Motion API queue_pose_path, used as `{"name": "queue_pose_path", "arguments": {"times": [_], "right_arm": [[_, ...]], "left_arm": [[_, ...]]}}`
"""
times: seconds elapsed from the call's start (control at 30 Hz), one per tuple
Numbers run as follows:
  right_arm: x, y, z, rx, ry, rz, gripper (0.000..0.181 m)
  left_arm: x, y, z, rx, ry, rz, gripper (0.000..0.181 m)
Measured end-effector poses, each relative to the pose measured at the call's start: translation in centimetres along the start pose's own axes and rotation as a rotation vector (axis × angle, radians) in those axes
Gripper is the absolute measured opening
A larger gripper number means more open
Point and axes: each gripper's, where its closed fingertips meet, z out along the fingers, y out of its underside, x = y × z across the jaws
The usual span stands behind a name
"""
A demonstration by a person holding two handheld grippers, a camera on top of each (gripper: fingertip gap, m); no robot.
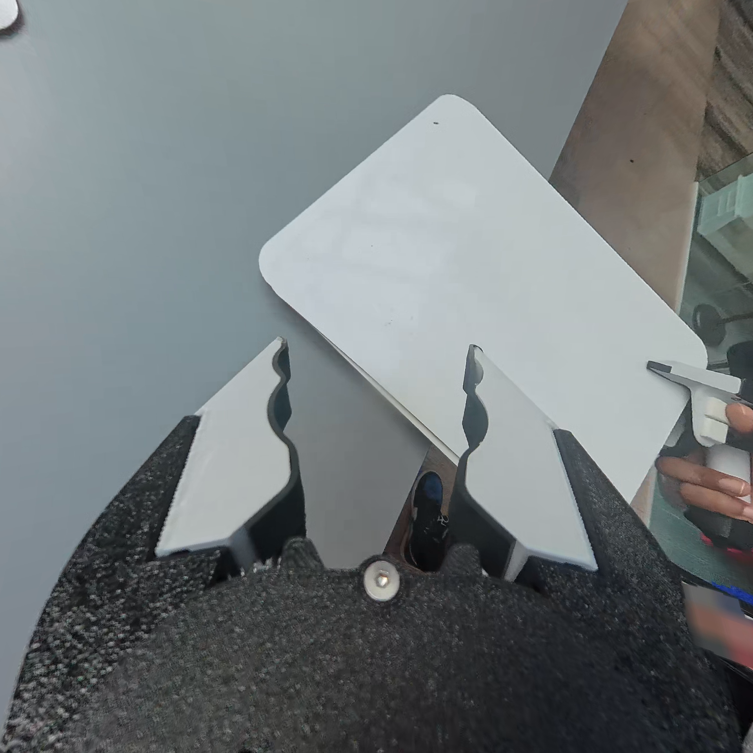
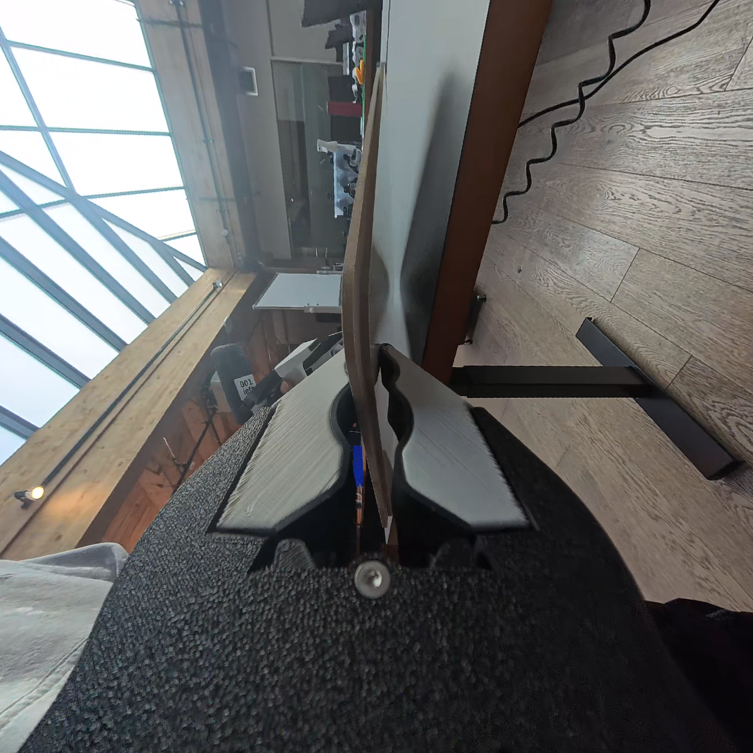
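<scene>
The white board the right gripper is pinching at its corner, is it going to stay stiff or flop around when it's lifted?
The white board looks thin and flat with rounded corners, probably fairly stiff and light. In the right wrist view its edge bows slightly, so expect some flex. The right gripper clamps only one corner, so the board may sag or pivot. The left gripper is open, touching nothing.

Smooth matt white board (image 1: 468, 285), matt grey table (image 1: 163, 183), grained wood floor (image 2: 631, 244)
</scene>
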Motion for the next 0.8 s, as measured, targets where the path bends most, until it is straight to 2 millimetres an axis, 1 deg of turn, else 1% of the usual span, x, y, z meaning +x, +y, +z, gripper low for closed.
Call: {"name": "queue_pose_path", "arguments": {"times": [0.07,0.13,0.23,0.33,0.37,0.43,0.53,0.6,0.63,0.7,0.8], "right_arm": [[-0.5,-2.1,-2.4,0.026,-0.02,0.024,0.004],[-1.3,-4.5,-5.1,0.061,-0.038,0.046,0.004],[-2.8,-9.1,-9.4,0.114,-0.06,0.055,0.003],[-4.5,-14.8,-14.0,0.158,-0.075,0.034,0.004],[-4.9,-16.9,-15.5,0.175,-0.08,0.032,0.004],[-5.8,-21.3,-18.4,0.211,-0.076,0.011,0.005],[-6.7,-28.5,-22.1,0.278,-0.046,-0.014,0.005],[-6.9,-33.6,-24.1,0.322,-0.032,-0.031,0.005],[-6.9,-36.3,-25.1,0.343,-0.033,-0.036,0.005],[-6.7,-42.0,-26.6,0.379,-0.043,-0.043,0.005],[-6.6,-51.3,-28.5,0.424,-0.05,-0.068,0.005]], "left_arm": [[2.0,-1.7,0.1,0.058,-0.039,0.026,0.086],[4.4,-3.3,0.5,0.11,-0.067,0.039,0.086],[8.6,-5.7,1.9,0.167,-0.093,0.063,0.085],[13.6,-8.4,4.4,0.223,-0.093,0.115,0.084],[15.3,-9.2,5.6,0.229,-0.089,0.135,0.088],[18.8,-11.0,8.3,0.231,-0.064,0.159,0.085],[23.8,-14.0,13.0,0.214,-0.017,0.205,0.085],[27.1,-16.4,17.0,0.2,0.021,0.245,0.084],[28.6,-17.6,19.3,0.191,0.042,0.269,0.084],[31.7,-20.3,24.6,0.183,0.08,0.316,0.083],[36.9,-25.5,33.5,0.189,0.151,0.347,0.084]]}}
